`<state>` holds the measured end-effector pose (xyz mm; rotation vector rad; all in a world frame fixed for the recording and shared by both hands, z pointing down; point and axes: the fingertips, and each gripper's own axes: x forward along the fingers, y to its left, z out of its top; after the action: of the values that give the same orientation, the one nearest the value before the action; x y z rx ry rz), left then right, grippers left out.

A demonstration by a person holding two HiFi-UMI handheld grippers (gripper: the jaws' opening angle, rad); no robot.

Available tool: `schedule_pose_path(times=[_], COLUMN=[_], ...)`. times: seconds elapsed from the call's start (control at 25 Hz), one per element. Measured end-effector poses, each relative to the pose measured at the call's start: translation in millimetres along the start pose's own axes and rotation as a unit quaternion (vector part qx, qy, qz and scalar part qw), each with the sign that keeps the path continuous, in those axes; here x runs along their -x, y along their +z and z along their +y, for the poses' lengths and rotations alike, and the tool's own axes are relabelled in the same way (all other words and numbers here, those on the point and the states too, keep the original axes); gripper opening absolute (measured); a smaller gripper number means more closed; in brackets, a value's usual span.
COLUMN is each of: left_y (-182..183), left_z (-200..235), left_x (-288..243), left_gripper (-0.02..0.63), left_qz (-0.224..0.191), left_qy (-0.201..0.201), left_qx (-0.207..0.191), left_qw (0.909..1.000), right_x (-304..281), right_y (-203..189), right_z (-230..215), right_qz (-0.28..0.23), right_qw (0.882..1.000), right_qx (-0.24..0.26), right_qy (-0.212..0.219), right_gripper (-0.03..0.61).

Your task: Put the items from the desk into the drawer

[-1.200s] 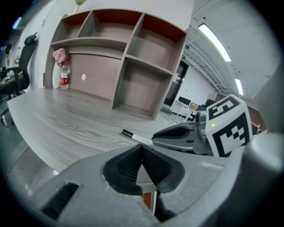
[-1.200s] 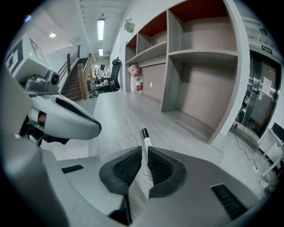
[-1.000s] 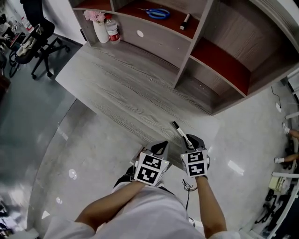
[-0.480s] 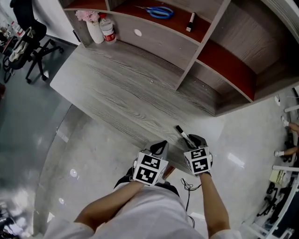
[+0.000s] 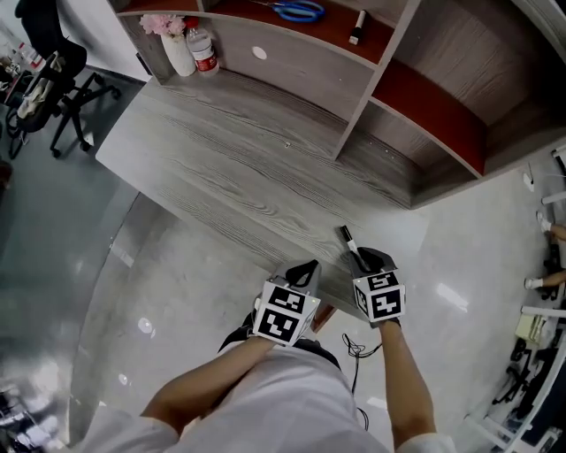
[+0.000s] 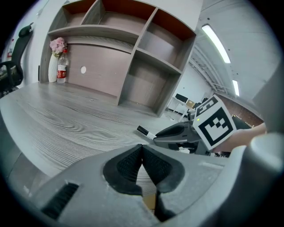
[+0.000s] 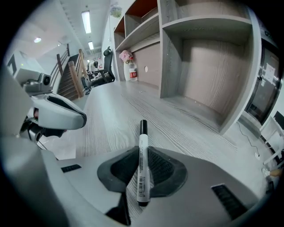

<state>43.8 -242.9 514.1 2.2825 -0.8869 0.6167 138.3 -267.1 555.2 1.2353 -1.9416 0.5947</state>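
Observation:
A black-and-white marker (image 7: pixel 142 155) is clamped between the pads of my right gripper (image 7: pixel 143 153), its black cap pointing out over the desk. From the head view the marker (image 5: pixel 351 245) sticks out ahead of the right gripper (image 5: pixel 367 262) at the grey wooden desk's (image 5: pixel 239 168) near edge. My left gripper (image 5: pixel 305 271) hangs just left of it at that same edge. Its jaws (image 6: pixel 142 155) are pressed together with nothing between them. The left gripper view also catches the marker (image 6: pixel 145 131) and the right gripper (image 6: pixel 179 133). No drawer is clearly in view.
A shelf unit at the back of the desk holds blue scissors (image 5: pixel 299 10) and another marker (image 5: pixel 358 26). A vase of pink flowers (image 5: pixel 177 51) and a bottle (image 5: pixel 204 55) stand at the desk's far left. An office chair (image 5: pixel 49 80) is on the floor, left.
Both grippers have drifted slightly right along the desk's near edge. The right one still holds the marker, and the left stays shut.

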Motion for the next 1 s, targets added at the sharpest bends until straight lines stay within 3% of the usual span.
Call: schedule_pose_path(times=[0.4,1.0], left_y=[-20,-81], left_z=[-23,-66], left_x=[29,82], left_gripper=[0.002,0.002], left_qz=[-0.023,-0.044], left_qy=[0.042,0.078], left_qx=[-0.001,-0.002], left_qw=[0.9989,0.9959], right_x=[41,98], right_y=[-19,-66], right_z=[34,101], right_qz=[-0.038,-0.085], right_qw=[0.999,0.995], right_qx=[-0.015,-0.029], right_qy=[0.022,0.049], right_gripper=[0.057,0.057])
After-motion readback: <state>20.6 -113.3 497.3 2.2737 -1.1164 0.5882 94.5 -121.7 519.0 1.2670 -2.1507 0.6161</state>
